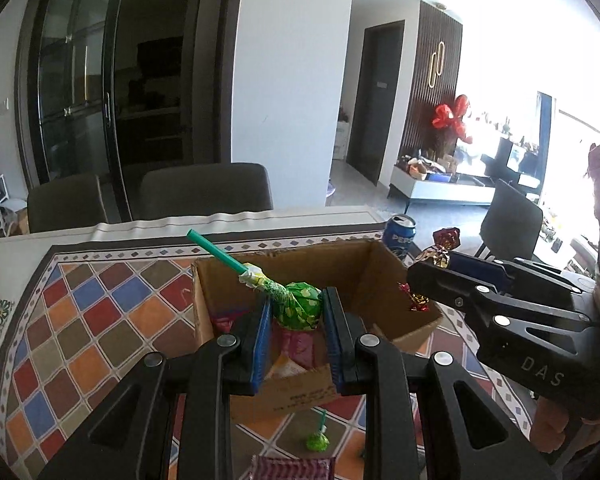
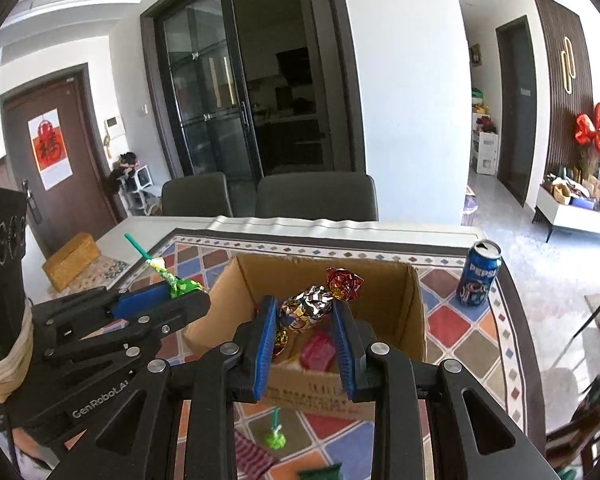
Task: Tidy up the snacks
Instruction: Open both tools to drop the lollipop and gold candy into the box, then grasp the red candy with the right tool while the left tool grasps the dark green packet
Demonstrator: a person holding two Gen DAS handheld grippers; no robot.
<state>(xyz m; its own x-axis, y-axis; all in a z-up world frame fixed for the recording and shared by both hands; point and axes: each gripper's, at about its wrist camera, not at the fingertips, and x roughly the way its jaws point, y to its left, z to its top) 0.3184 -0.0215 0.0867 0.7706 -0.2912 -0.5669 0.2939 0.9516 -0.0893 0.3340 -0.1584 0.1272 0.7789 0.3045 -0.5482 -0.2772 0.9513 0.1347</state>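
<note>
Ahead of and below both claws the cardboard box [image 2: 380, 292] stands open-topped, its walls ringing packets heaped on its floor. The left claw [image 1: 294, 308] and right claw [image 2: 306, 312] hang side by side over its near wall, each barring the other's sideways path. Right of the right claw, a blue can [image 2: 478, 276] stands on the bench [image 2: 452, 320]. Beneath the claws, a small green lollipop [image 2: 275, 438] lies before the box.

A green lollipop [image 1: 298, 306] is clamped in the left gripper [image 1: 295, 312] above the cardboard box [image 1: 380, 276] — a foil-wrapped candy [image 1: 440, 246] is held by the right gripper [image 1: 430, 270] beside it.
</note>
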